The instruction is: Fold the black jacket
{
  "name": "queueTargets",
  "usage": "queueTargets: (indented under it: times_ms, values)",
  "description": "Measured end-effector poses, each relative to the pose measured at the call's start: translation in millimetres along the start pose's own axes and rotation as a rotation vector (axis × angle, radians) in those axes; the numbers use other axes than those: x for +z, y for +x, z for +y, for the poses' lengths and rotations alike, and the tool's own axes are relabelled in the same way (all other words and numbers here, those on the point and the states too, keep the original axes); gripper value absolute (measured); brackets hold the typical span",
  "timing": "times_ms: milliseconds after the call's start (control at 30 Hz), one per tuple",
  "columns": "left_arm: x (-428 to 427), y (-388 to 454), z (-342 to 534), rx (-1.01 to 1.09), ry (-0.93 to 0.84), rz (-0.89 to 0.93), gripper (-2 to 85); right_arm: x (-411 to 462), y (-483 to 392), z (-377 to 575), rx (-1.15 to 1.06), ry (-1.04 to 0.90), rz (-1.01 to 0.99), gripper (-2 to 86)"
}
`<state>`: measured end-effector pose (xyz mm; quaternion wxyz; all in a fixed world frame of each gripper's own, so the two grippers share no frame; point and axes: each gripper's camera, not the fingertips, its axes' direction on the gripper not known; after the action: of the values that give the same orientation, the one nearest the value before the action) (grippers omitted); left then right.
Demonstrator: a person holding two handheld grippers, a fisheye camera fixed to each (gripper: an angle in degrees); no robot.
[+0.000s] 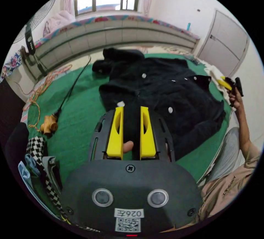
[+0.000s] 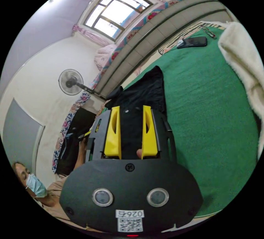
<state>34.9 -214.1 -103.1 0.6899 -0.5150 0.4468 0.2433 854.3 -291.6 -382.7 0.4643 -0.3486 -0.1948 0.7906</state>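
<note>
The black jacket (image 1: 165, 98) lies spread flat on the green cover (image 1: 79, 112), front up, with pale buttons showing. My left gripper (image 1: 132, 109) hovers over its near edge, its yellow jaws open with nothing between them. At the far right a hand holds my right gripper (image 1: 232, 85) up in the air, off the jacket's side. In the right gripper view, the right gripper (image 2: 131, 109) stands open and holds nothing, with the jacket (image 2: 145, 90) beyond it on the green cover (image 2: 209, 107).
A cream fleece cloth (image 2: 244, 57), a phone (image 2: 192, 41) and glasses (image 2: 209, 31) lie on the cover. An orange cord (image 1: 41, 85), a black cable (image 1: 74, 85) and checkered cloth (image 1: 41, 151) sit left. A fan (image 2: 70, 81) stands by the wall. The person (image 1: 233, 178) sits at the right edge.
</note>
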Motion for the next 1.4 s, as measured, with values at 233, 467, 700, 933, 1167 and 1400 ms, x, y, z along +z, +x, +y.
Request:
queueTargets:
  times_ms: [233,467,700,933,1167,1400]
  values:
    - [-2,-38,-10,-0.062,-0.031,0.155,6.5,35,17,-9,0.018,-0.098,0.085,6.3]
    - [-8,-49,-22,-0.079,0.060,0.147,12.2,95,8,-4,-0.069,-0.312,0.174,2.9]
    - [-6,-45,-47,-0.039,-0.068,0.058,4.1,157,-10,15,-0.182,-0.555,0.402,-0.6]
    - [0,-64,-52,-0.178,-0.142,0.065,8.8,178,-20,27,-0.177,-0.561,0.401,-0.9]
    - [-37,-30,-59,-0.094,0.020,-0.035,-0.5,179,-41,44,-0.182,-0.507,0.425,-0.9]
    - [30,-4,-79,0.109,-0.261,-0.158,-0.9,199,-50,67,-0.183,-0.603,0.480,-0.9]
